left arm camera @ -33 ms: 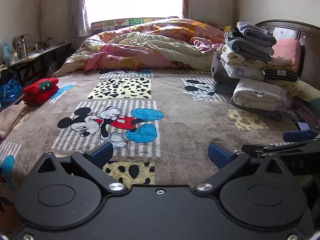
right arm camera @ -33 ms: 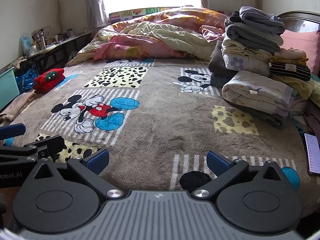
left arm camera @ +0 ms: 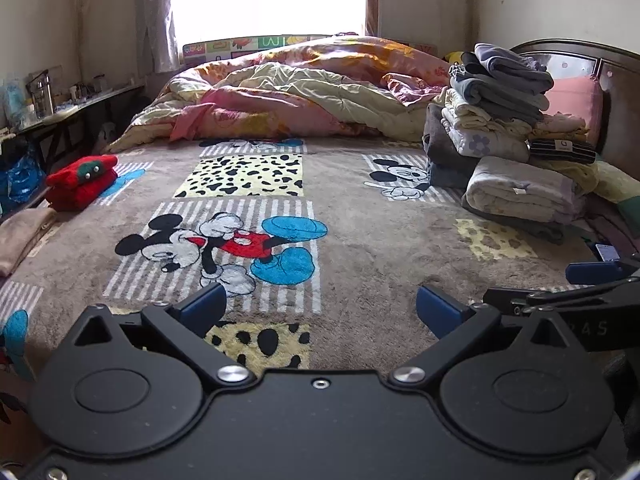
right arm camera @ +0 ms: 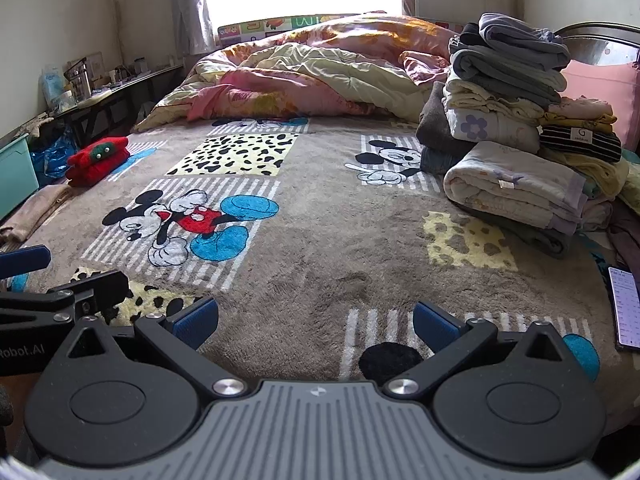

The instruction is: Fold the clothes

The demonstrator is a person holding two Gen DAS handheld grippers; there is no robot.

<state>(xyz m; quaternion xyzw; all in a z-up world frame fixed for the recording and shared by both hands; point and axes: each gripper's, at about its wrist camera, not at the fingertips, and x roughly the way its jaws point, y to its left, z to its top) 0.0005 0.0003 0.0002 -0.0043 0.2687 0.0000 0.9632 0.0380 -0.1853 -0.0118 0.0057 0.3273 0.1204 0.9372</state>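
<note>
Above bed blanket (left arm camera: 360, 240), left claw (left arm camera: 320, 308) and right claw (right arm camera: 316, 322) gape, empty.

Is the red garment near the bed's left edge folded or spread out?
Folded. The red garment sits as a compact, thick bundle with stacked layers on the blanket, not laid flat.

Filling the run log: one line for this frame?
left gripper: open, empty | right gripper: open, empty | folded stack: bed's right side | red garment: untouched
</note>
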